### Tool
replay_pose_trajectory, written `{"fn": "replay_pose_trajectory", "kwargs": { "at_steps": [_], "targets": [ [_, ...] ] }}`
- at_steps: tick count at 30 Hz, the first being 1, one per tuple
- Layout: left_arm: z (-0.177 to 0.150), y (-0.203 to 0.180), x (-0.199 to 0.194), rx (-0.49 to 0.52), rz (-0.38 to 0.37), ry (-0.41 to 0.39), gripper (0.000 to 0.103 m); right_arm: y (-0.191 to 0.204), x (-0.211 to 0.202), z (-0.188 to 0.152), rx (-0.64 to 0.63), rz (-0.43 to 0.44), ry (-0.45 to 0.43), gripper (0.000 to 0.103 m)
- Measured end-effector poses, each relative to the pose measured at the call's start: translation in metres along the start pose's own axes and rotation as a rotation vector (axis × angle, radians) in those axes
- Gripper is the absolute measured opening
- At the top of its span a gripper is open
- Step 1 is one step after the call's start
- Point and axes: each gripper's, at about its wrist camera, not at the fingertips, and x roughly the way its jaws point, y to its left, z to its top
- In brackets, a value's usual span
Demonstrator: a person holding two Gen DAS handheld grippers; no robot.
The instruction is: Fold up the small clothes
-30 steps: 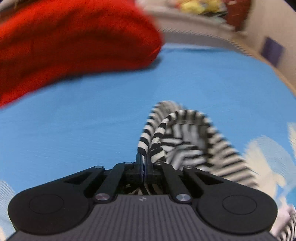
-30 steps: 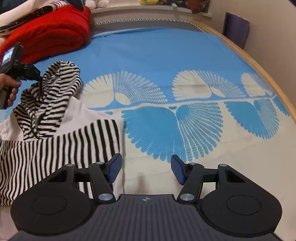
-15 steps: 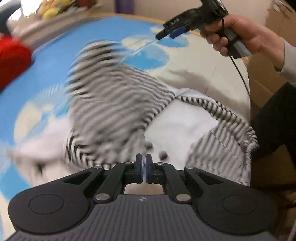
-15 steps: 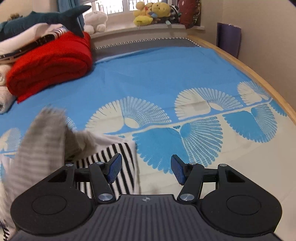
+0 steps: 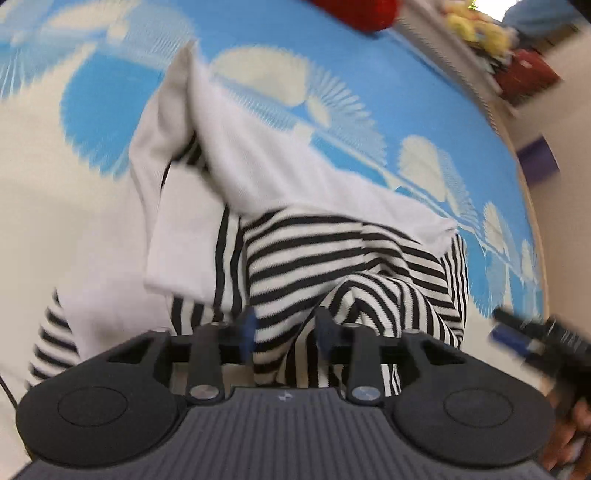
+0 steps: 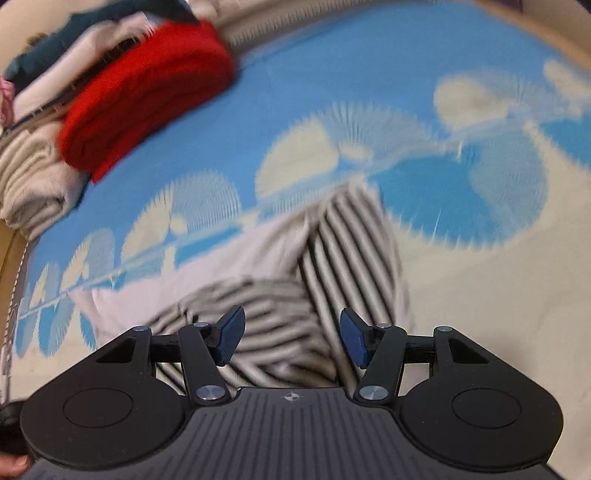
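A small black-and-white striped hooded garment (image 5: 332, 258) with white panels lies bunched on the blue and cream bedspread (image 5: 92, 74). My left gripper (image 5: 286, 332) is open just above its striped hood, with the fabric between and below the fingers. My right gripper (image 6: 291, 336) is open above the same garment (image 6: 332, 251), which looks blurred. The right gripper also shows at the right edge of the left wrist view (image 5: 528, 336).
A folded red blanket (image 6: 147, 96) and a stack of folded cream and white textiles (image 6: 33, 177) lie at the far left of the bed. Plush toys (image 5: 476, 26) sit on a ledge behind. A wooden bed edge (image 6: 7, 266) runs along the left.
My left gripper has opened and let go of the striped hood, which now lies folded onto the garment. Both grippers have swung over the garment; the right one stayed open.
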Motion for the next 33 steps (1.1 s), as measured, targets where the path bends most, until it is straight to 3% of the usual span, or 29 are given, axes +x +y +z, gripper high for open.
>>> {"fn": "replay_pose_trajectory", "kwargs": {
  "at_steps": [4, 9, 11, 12, 14, 16, 19, 21, 23, 26, 27, 29, 30, 31, 32, 33],
  "targets": [
    [-0.020, 0.009, 0.014, -0.088, -0.021, 0.072, 0.041, -0.012, 0.021, -0.002, 0.095, -0.015, 0.071, 0.060],
    [-0.039, 0.017, 0.027, -0.151, 0.005, 0.118, 0.038, -0.012, 0.035, -0.008, 0.129, -0.048, 0.092, 0.059],
    [-0.039, 0.016, 0.026, -0.158, -0.015, 0.108, 0.013, -0.011, 0.038, -0.011, 0.145, -0.055, 0.098, 0.053],
    [-0.037, 0.015, 0.022, -0.149, -0.016, 0.090, 0.009, -0.013, 0.040, -0.011, 0.150, -0.045, 0.101, 0.045],
    [-0.031, 0.011, 0.004, -0.115, -0.008, 0.000, 0.005, -0.016, 0.039, -0.011, 0.186, -0.007, 0.087, 0.006],
    [-0.022, 0.004, -0.023, -0.055, -0.013, -0.157, 0.004, -0.023, 0.026, -0.007, 0.268, 0.071, 0.011, 0.004],
    [-0.015, -0.010, -0.074, 0.074, -0.034, -0.462, 0.001, -0.027, -0.019, 0.003, 0.332, 0.262, -0.236, 0.003],
    [-0.012, -0.007, -0.093, 0.106, -0.040, -0.564, 0.001, -0.028, -0.041, 0.006, 0.317, 0.301, -0.339, 0.003],
    [-0.006, 0.012, -0.090, 0.029, -0.037, -0.514, 0.001, -0.037, -0.034, 0.004, 0.365, 0.307, -0.264, 0.003],
    [0.000, 0.046, -0.048, -0.107, 0.078, -0.243, 0.001, -0.042, 0.020, -0.009, 0.289, 0.093, 0.117, 0.004],
    [-0.002, 0.055, -0.037, -0.142, 0.115, -0.175, 0.001, -0.045, 0.029, -0.016, 0.297, 0.041, 0.166, 0.007],
    [-0.006, 0.073, -0.029, -0.221, 0.152, -0.083, 0.008, -0.048, 0.029, -0.020, 0.317, -0.026, 0.153, 0.009],
    [-0.006, 0.081, -0.031, -0.259, 0.130, -0.075, 0.013, -0.046, 0.024, -0.017, 0.301, -0.019, 0.119, 0.010],
    [-0.007, 0.083, -0.033, -0.293, 0.093, -0.080, 0.029, -0.044, 0.018, -0.012, 0.294, -0.002, 0.078, 0.016],
    [-0.009, 0.085, -0.036, -0.316, 0.057, -0.089, 0.043, -0.041, 0.012, -0.009, 0.292, 0.013, 0.037, 0.031],
    [-0.008, 0.082, -0.037, -0.322, 0.036, -0.093, 0.047, -0.039, 0.007, -0.005, 0.285, 0.021, 0.007, 0.039]
  ]
}}
